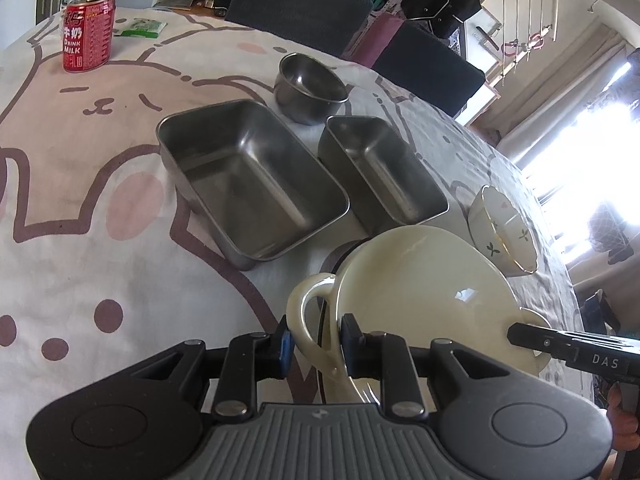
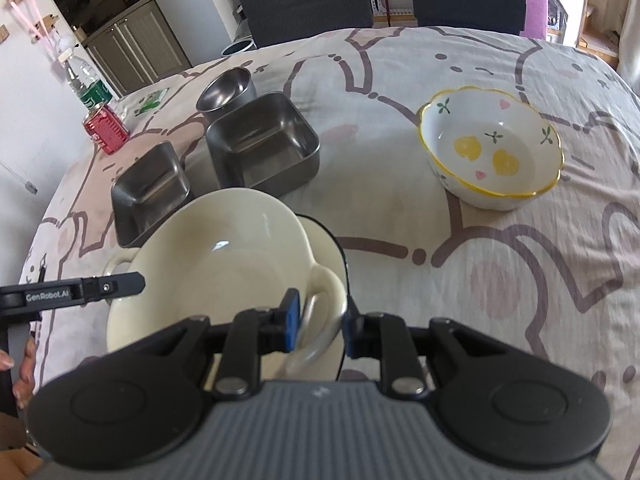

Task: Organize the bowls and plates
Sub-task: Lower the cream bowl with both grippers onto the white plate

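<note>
Left tongs [image 1: 316, 350]: narrowly parted, blue pads clamped on one loop handle of the cream two-handled bowl [image 1: 424, 292], low centre of the left wrist view.
Right tongs [image 2: 320, 326]: likewise closed on the opposite loop handle, low centre of the right wrist view.
Cream bowl: held tilted between both tongs, over a black-rimmed plate [image 2: 332, 248] on the bench [image 2: 400, 208].
Left view only: the large steel tray [image 1: 252, 180] seen whole at mid-frame, with the smaller steel tray [image 1: 384, 168] to its right and the round steel bowl [image 1: 310, 88] above them; the red milk can [image 1: 89, 32] stands large at upper left.
Right view only: the inside of the flower-painted bowl [image 2: 492, 148], yellow-rimmed, alone at upper right, well apart from the steel pieces; the plate's rim shows plainly beneath the cream bowl.
Hands: fingers [image 2: 22, 372] at the left edge.
</note>
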The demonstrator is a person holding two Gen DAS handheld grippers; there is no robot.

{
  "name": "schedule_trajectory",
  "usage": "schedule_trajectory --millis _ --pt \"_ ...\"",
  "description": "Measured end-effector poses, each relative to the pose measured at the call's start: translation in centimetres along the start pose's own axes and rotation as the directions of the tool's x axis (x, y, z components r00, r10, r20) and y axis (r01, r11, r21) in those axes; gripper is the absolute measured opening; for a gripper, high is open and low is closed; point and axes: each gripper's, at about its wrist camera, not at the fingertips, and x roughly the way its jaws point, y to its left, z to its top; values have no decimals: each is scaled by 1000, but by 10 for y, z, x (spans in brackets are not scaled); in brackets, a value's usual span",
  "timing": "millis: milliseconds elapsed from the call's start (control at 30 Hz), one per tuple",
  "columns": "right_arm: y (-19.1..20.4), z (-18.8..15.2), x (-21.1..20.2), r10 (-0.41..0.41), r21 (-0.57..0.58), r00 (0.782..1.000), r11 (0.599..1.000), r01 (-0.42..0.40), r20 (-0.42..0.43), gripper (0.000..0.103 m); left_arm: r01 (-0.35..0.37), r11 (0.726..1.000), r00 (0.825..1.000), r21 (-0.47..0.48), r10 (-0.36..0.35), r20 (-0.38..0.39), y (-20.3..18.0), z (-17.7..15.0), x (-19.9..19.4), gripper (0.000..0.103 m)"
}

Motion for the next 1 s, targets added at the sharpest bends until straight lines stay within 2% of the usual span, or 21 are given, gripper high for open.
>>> schedule_trajectory --millis 400,633,1000 --pt "4 -1 4 -19 -43 1000 999 18 -14 27 -11 1000 1000 1 11 -15 0 -2 5 27" --pt "5 -6 10 -32 -83 998 996 27 -55 30 -29 998 999 48 30 -15 -6 -1 3 27" --pt "5 -2 11 -44 -120 996 992 34 -80 31 -24 998 999 57 26 -34 -7 -1 4 27"
